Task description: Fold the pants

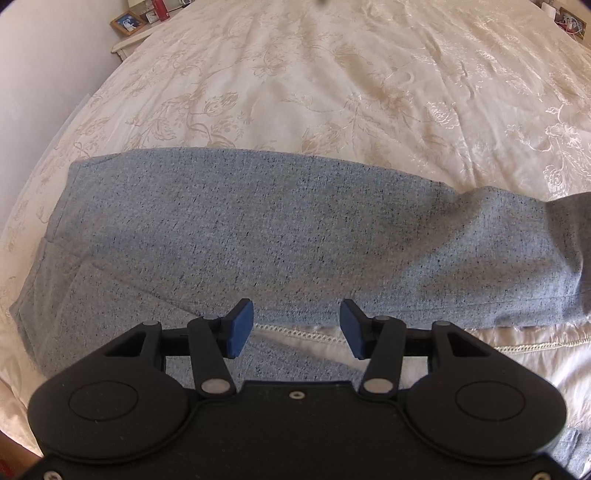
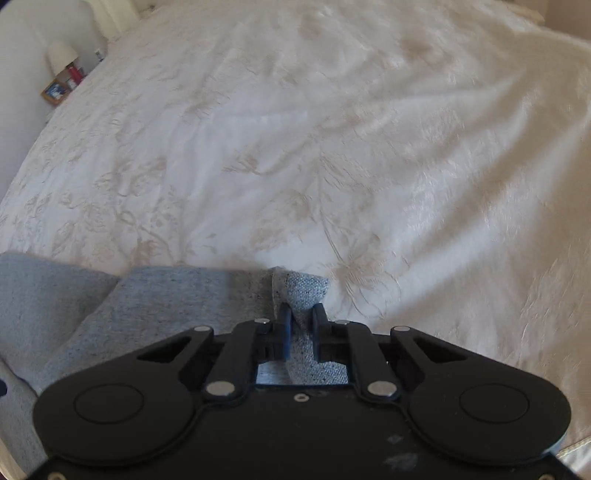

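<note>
Grey-blue speckled pants (image 1: 258, 229) lie across the cream floral bedspread (image 1: 332, 81), legs stacked and running left to right. My left gripper (image 1: 296, 326) is open and empty, its blue pads just above the near edge of the pants. In the right wrist view my right gripper (image 2: 302, 328) is shut on a bunched end of the pants (image 2: 299, 291) and holds it lifted off the bedspread (image 2: 332, 147). The rest of the pants (image 2: 92, 314) trails down to the left.
A bedside table with a framed picture (image 1: 127, 22) and small items stands at the far left of the bed; the picture also shows in the right wrist view (image 2: 55, 92). A lace-trimmed edge of bedding (image 1: 517, 347) lies near me.
</note>
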Demonstrator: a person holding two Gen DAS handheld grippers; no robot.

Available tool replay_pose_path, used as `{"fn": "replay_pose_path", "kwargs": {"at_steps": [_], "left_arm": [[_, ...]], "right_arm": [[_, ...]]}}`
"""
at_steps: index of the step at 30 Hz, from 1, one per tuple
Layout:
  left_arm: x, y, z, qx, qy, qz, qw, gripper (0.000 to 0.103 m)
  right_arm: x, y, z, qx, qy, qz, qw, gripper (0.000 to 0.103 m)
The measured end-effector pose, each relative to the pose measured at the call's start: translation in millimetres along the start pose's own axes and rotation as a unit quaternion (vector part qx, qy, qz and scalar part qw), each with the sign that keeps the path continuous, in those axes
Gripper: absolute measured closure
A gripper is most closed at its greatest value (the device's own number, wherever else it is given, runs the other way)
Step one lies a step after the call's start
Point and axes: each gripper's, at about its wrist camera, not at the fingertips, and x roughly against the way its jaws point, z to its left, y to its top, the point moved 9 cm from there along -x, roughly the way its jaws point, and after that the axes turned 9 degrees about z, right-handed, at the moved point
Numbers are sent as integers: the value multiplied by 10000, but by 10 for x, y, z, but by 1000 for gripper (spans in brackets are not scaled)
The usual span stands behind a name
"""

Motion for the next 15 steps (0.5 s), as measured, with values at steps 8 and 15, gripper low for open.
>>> {"fn": "replay_pose_path", "kwargs": {"at_steps": [8, 15], "left_arm": [[-389, 275, -373, -363, -93, -208, 9991, 45], [-1020, 341, -598, -815, 113, 267, 9962, 42]], "right_arm": [[-62, 192, -443, -410, -350, -7, 9985, 94], [-757, -4, -524, -401, -611, 598, 9955, 90]]}}
